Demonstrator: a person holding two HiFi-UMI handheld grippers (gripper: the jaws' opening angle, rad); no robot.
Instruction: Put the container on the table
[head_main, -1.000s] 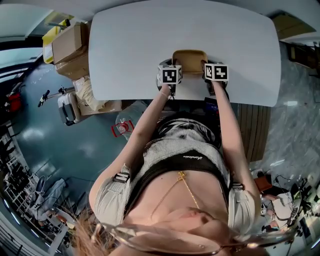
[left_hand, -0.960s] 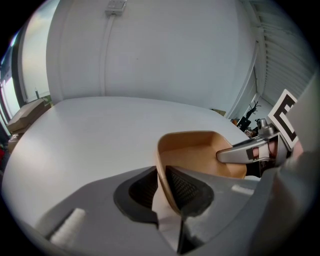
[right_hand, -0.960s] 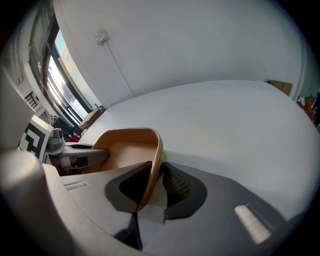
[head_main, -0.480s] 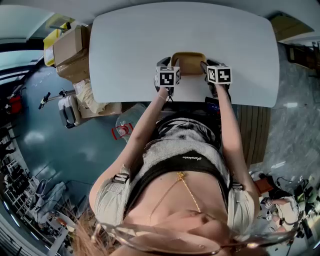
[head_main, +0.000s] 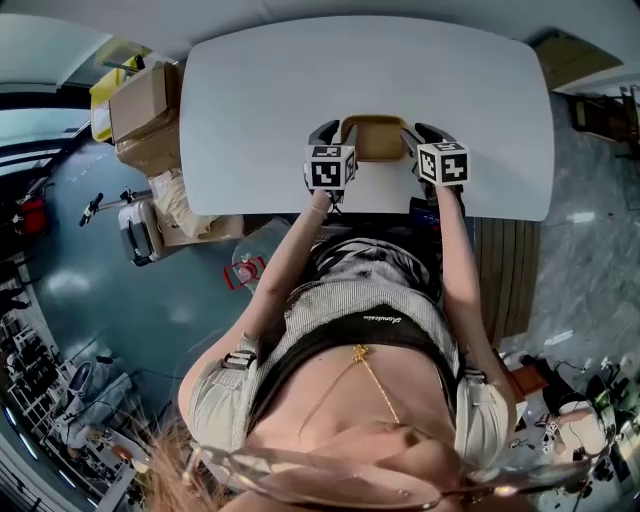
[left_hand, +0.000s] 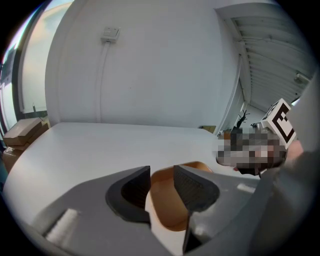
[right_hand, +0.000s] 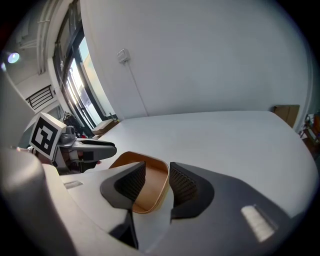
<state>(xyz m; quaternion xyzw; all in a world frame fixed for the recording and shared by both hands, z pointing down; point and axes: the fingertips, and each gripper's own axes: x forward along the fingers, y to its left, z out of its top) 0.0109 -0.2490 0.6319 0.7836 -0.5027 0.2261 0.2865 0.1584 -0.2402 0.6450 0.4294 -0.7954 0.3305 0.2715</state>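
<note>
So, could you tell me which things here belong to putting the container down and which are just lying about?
In the job: brown container, white table, left gripper and right gripper, jaws apart astride its rim.
Lying about: cardboard boxes, grey case on the floor.

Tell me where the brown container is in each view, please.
Head view: container at upper centre, near the white table edge closest to the person.
Left gripper view: container at bottom centre, rim between the jaws.
Right gripper view: container at lower centre, rim between the jaws.
Shared landmark: the white table.
</note>
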